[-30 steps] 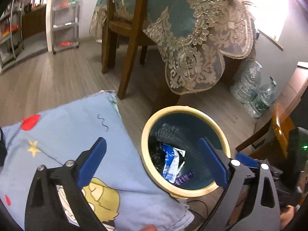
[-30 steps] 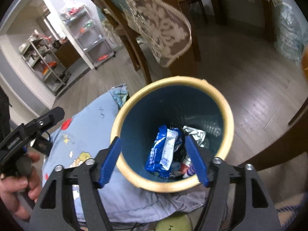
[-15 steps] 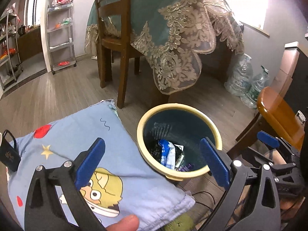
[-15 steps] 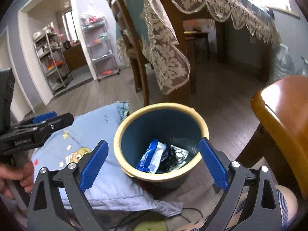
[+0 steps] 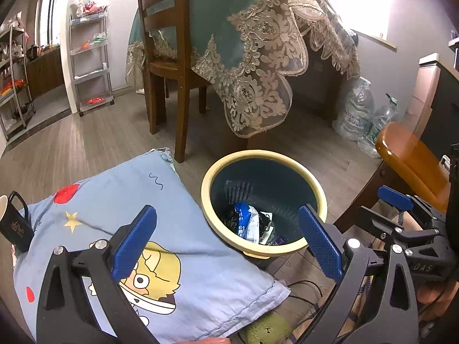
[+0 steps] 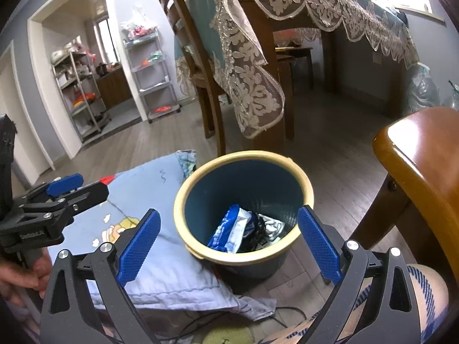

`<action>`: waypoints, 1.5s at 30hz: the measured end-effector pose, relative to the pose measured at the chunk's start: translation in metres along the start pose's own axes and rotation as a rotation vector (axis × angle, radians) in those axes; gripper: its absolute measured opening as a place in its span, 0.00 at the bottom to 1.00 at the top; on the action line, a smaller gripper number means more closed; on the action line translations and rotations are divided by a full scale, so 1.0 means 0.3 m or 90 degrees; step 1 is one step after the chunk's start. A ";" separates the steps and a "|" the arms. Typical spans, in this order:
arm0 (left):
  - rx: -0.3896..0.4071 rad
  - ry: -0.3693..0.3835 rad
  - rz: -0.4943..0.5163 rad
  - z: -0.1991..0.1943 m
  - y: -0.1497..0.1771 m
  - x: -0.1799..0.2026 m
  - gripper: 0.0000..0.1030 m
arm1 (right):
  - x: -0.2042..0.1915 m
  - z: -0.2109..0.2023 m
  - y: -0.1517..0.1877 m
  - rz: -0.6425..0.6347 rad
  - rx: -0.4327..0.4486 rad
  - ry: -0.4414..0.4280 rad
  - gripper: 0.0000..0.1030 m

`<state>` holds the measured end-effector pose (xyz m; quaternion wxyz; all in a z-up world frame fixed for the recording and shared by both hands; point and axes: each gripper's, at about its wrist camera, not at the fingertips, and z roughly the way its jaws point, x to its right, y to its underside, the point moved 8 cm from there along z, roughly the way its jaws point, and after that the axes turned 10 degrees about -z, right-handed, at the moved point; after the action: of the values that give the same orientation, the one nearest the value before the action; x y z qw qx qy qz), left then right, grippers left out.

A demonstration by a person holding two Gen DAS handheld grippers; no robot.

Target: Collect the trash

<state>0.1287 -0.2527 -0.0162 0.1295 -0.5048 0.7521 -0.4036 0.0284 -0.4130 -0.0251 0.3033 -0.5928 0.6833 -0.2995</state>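
Looks mostly done: blue-and-white snack wrappers (image 6: 233,230) already sit inside the dark blue bin with cream rim (image 6: 178,200), frame centre. Left gripper (image 5: 226,243) and right gripper (image 6: 226,245) both gape, empty. No loose trash visible.

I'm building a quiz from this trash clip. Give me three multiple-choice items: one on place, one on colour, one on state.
1. Where is the blue wrapper?
A. in the bin
B. on the pillow
C. on the chair

2. What colour is the bin's rim?
A. red
B. cream yellow
C. green

3. How are the two grippers?
A. both open and empty
B. both shut
C. one holds a cup

Key:
1. A, the blue wrapper lies inside the bin.
2. B, the rim is pale yellow.
3. A, the left gripper and right gripper show spread fingers with nothing between them.
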 end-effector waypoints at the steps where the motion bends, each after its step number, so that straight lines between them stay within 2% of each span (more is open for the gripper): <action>1: 0.001 0.000 -0.001 0.000 0.000 0.000 0.94 | 0.000 0.001 0.001 0.001 -0.001 -0.001 0.93; 45: -0.002 0.007 -0.003 0.004 0.002 0.007 0.94 | -0.017 0.023 0.010 0.001 -0.006 -0.008 0.93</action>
<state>0.1281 -0.2549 -0.0170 0.1236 -0.5043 0.7521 -0.4059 0.0324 -0.4080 -0.0314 0.3049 -0.5954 0.6835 -0.2922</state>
